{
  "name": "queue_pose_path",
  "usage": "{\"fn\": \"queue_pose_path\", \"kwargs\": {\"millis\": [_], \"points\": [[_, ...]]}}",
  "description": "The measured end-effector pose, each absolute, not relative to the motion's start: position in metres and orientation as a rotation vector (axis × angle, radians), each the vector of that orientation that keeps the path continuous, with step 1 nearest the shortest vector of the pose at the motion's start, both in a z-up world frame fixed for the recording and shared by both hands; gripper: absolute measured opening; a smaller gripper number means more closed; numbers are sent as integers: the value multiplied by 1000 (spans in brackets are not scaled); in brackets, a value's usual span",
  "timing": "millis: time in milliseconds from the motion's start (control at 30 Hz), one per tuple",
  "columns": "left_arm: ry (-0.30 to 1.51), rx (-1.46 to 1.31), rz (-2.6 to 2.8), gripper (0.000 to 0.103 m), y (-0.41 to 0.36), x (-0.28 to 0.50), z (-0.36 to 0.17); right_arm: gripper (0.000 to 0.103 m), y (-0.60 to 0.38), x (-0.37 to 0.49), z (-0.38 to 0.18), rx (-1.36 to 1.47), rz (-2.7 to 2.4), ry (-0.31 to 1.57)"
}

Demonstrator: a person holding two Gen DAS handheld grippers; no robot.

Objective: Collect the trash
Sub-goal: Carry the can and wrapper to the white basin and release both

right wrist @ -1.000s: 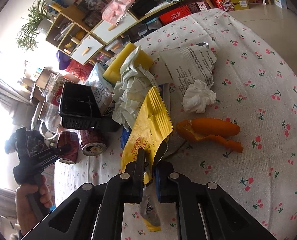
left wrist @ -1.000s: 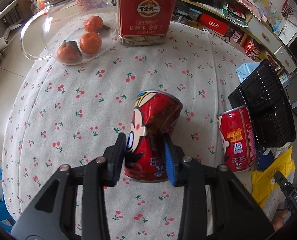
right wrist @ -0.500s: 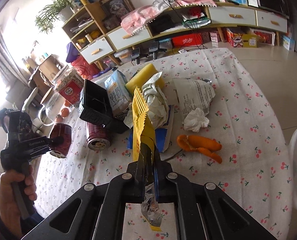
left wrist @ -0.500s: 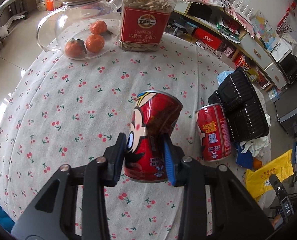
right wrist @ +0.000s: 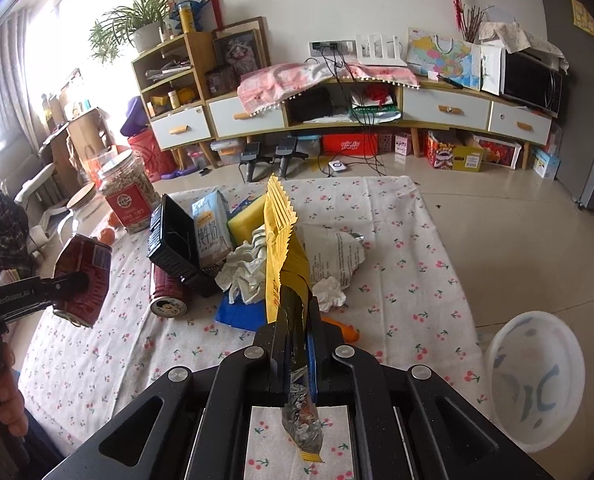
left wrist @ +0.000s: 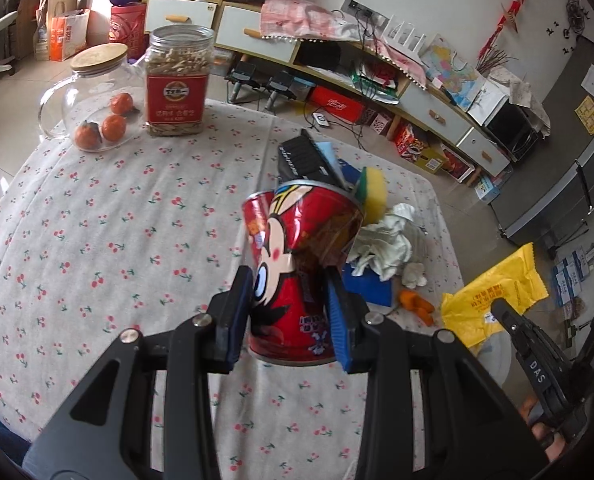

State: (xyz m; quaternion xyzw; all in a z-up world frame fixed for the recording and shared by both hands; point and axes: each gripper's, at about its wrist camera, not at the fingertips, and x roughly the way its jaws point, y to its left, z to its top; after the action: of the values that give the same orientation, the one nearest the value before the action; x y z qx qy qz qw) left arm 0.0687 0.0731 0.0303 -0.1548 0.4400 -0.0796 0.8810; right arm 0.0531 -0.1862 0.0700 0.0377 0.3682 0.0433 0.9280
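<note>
My left gripper (left wrist: 291, 320) is shut on a dented red cartoon can (left wrist: 303, 268) and holds it above the cherry-print tablecloth (left wrist: 109, 240); the can also shows in the right wrist view (right wrist: 83, 280). My right gripper (right wrist: 297, 340) is shut on a yellow snack wrapper (right wrist: 283, 240), lifted upright; the wrapper also shows in the left wrist view (left wrist: 493, 300). A second red can (right wrist: 167, 292) lies on the table. Crumpled tissues (right wrist: 329, 294), orange peel (right wrist: 345, 330), a milk carton (right wrist: 213, 232) and a black tray (right wrist: 173, 244) lie in a pile.
A white plastic bin (right wrist: 537, 384) stands on the floor right of the table. A seed jar (left wrist: 177, 80) and a glass jug with oranges (left wrist: 97, 104) stand at the table's far left. A yellow sponge (left wrist: 373, 192) and a blue sheet (right wrist: 241, 312) lie in the pile.
Both grippers have risen. The left has lifted the can well above the table. The right has pulled the yellow wrapper up off the pile, and the white bin has come into view.
</note>
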Motion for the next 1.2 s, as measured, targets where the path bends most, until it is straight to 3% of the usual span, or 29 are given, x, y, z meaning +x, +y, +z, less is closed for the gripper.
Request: {"fn": "queue_pose_path", "kwargs": {"millis": [600,900,1200], "points": [[1053,-333,-517,38,-117,74,9,6,-315,37,104,113,-193,686],[1094,-311,-621,38,-194,85,-4,6,-411,42,51,118,-424,956],[1162,-271,-670,38,-252,81,-25,7,-441,37,15,195,-443,1124]]}}
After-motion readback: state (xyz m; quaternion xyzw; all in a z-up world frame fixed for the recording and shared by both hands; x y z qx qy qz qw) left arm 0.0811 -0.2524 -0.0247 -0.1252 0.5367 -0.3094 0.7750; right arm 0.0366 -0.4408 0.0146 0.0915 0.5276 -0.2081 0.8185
